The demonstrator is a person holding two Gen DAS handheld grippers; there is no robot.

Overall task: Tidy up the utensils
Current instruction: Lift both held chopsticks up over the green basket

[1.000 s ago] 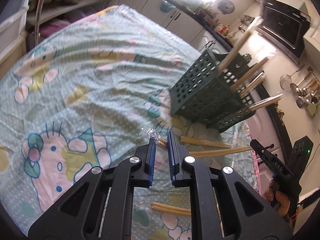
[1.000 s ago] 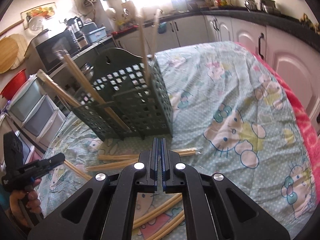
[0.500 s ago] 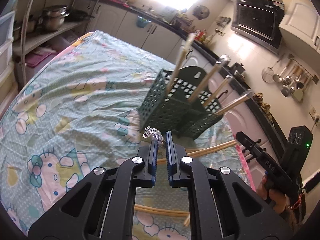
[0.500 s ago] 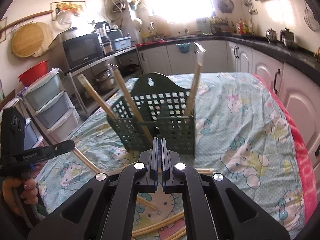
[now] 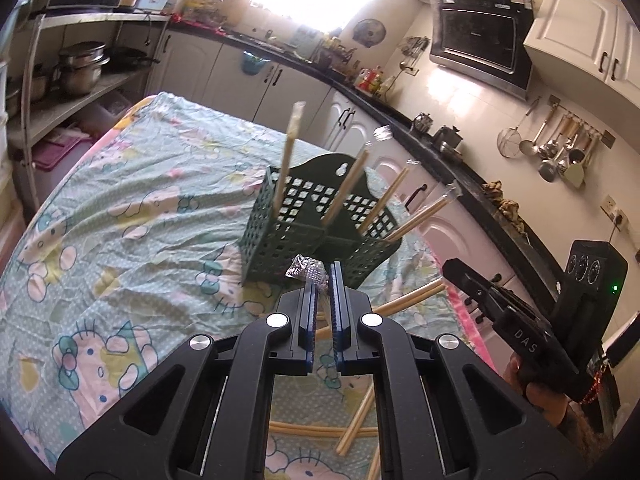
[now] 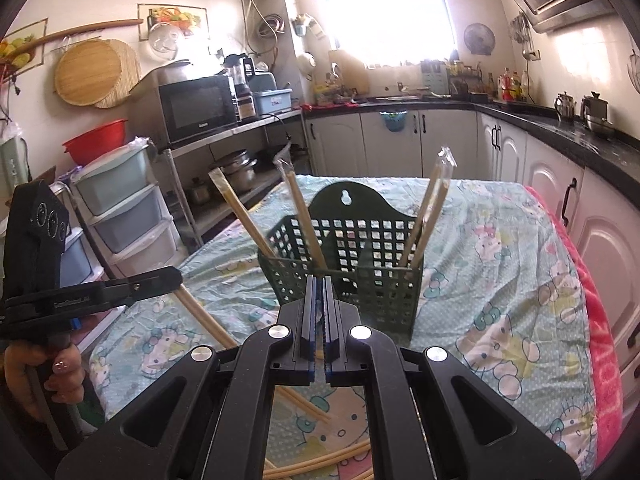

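Chopsticks in clear wrappers [image 5: 285,168] stand in the dark green plastic lattice basket [image 6: 352,276] near the table's middle. The left gripper [image 5: 323,280] clamps one wrapped wooden chopstick pair [image 5: 306,270]. The right gripper [image 6: 319,294] is closed on nothing.

Wrapped chopsticks [image 5: 320,292] mostly behind left hand-held gripper [image 5: 323,276]; grip perhaps closed

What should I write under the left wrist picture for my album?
Left gripper holding a wrapped chopstick pair near the green basket on a cartoon tablecloth.
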